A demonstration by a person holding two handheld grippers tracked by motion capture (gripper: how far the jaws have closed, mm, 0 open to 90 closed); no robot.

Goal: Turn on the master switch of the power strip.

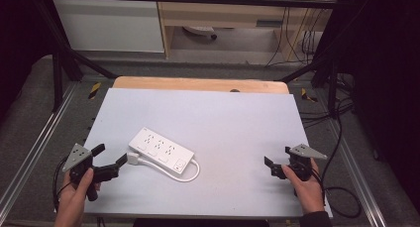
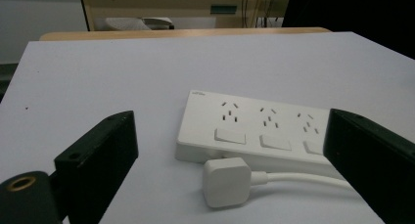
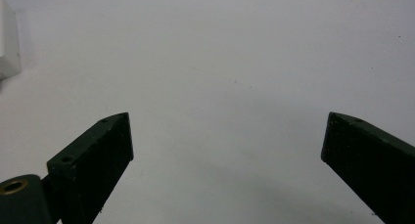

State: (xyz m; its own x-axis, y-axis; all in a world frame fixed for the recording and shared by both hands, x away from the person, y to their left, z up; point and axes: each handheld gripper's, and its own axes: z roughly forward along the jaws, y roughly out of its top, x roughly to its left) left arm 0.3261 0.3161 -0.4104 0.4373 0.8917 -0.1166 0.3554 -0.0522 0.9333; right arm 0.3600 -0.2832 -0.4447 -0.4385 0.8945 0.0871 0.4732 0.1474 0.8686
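Note:
A white power strip lies slantwise on the pale table top, left of the middle. Its white plug rests by its near-left end, with the white cable looping round the near-right end. My left gripper is open just left of the plug, jaws pointing at it. In the left gripper view the plug lies on the table between the wide jaws of the left gripper, untouched, with the strip behind. My right gripper is open over bare table at the right, as the right gripper view also shows.
A wooden strip runs along the table's far edge. Metal frame rails flank both sides. Black cables lie on the floor at the right. A corner of the power strip appears at the right gripper view's left edge.

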